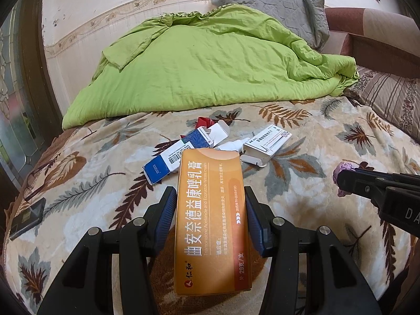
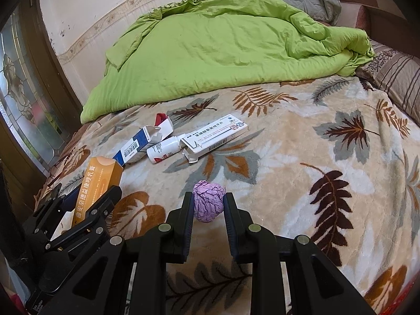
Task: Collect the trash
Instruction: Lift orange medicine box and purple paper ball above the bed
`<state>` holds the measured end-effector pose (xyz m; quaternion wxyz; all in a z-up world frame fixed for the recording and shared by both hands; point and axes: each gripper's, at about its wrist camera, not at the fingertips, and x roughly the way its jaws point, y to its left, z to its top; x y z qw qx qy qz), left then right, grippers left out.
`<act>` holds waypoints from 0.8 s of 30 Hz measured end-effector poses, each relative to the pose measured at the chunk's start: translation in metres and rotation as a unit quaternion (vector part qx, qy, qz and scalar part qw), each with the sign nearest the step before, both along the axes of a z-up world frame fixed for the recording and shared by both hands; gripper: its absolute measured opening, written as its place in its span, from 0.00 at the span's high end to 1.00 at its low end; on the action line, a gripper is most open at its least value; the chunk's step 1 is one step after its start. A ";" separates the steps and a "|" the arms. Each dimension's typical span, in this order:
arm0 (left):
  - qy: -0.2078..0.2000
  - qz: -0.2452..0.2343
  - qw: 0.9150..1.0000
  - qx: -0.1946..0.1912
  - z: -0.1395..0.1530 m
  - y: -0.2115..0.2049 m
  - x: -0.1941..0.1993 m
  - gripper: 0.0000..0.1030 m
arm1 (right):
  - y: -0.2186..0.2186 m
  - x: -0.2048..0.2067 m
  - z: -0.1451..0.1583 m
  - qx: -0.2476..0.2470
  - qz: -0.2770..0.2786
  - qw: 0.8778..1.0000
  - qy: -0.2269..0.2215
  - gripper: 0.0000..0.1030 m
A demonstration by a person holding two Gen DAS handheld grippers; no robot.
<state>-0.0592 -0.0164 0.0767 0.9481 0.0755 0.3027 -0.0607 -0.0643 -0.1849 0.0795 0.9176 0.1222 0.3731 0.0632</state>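
Note:
My left gripper (image 1: 210, 197) is shut on a long orange medicine box (image 1: 211, 220) and holds it above the bed; it also shows in the right wrist view (image 2: 97, 186). My right gripper (image 2: 208, 202) is shut on a crumpled purple paper ball (image 2: 209, 203), seen at the right in the left wrist view (image 1: 345, 169). Further up the leaf-patterned blanket (image 2: 302, 157) lie a blue and white box (image 2: 136, 144), a small white bottle (image 2: 164, 149), a white box with its flap open (image 2: 218, 136) and a red and white box (image 2: 164, 124).
A crumpled green quilt (image 2: 210, 44) covers the far half of the bed, with a grey pillow (image 1: 283, 8) behind it and a striped pillow (image 2: 399, 78) at the right. A dark phone (image 1: 26, 219) lies at the bed's left edge. A glass door (image 2: 23, 99) stands left.

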 end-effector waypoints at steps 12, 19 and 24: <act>0.000 -0.002 1.000 0.001 -0.002 -0.001 0.000 0.52 | 0.000 0.000 0.000 0.000 0.000 1.000 0.001 0.76; 0.001 -0.001 1.000 0.000 -0.002 -0.002 -0.001 0.52 | 0.000 0.000 0.000 0.000 0.000 1.000 0.001 0.76; 0.005 -0.022 0.999 -0.041 0.000 0.003 -0.001 0.52 | 0.000 0.000 0.000 0.001 -0.001 1.000 0.000 0.76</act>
